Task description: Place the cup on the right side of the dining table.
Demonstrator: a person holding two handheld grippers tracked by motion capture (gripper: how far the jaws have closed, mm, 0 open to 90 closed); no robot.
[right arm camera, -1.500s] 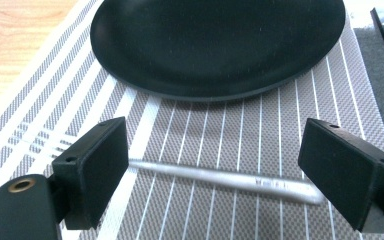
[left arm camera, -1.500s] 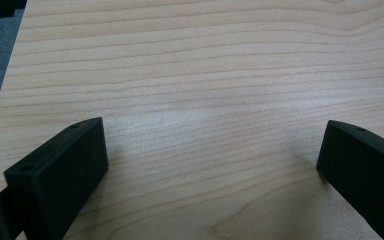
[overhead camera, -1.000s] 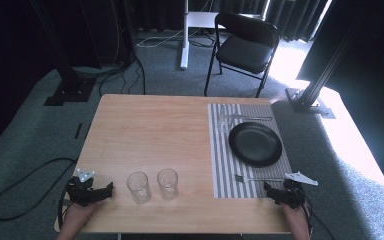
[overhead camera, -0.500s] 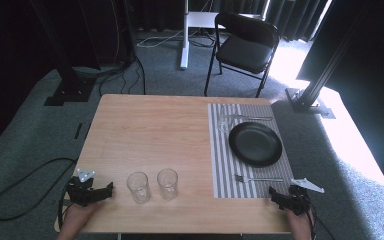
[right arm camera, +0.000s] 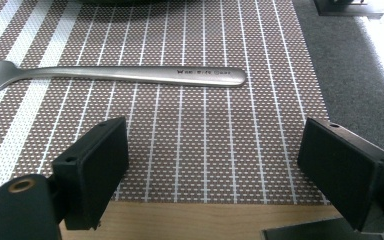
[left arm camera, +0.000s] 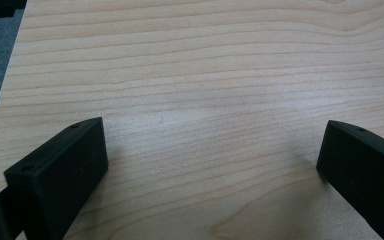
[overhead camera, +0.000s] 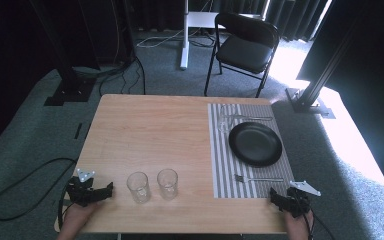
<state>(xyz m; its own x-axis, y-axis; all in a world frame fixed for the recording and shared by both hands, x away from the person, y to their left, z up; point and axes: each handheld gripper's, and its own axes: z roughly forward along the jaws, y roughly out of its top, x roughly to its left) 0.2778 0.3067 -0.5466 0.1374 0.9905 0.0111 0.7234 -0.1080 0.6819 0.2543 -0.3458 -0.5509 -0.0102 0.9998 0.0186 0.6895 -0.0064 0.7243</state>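
Two clear glasses point(overhead camera: 138, 186) point(overhead camera: 167, 183) stand near the front edge of the wooden table point(overhead camera: 150, 135). A striped placemat point(overhead camera: 222, 165) on the right carries a black plate point(overhead camera: 255, 143), a fork point(overhead camera: 258, 178) in front of it and a third glass point(overhead camera: 225, 118) behind it. My left gripper point(overhead camera: 107, 188) rests open at the front left corner, left of the glasses, over bare wood point(left arm camera: 205, 100). My right gripper point(overhead camera: 275, 196) is open at the placemat's front right corner. Its jaws stand wide apart just short of the fork handle point(right arm camera: 130, 74), with nothing between them.
A black folding chair point(overhead camera: 245, 47) and a white stand point(overhead camera: 185, 35) are behind the table. Black frame posts point(overhead camera: 325, 65) rise at the right, another post point(overhead camera: 62, 75) at the left. A cable point(overhead camera: 20, 190) loops on the grey carpet at the left.
My right gripper has drawn back toward the table's front edge, a little to the right. The left gripper has stayed in place.
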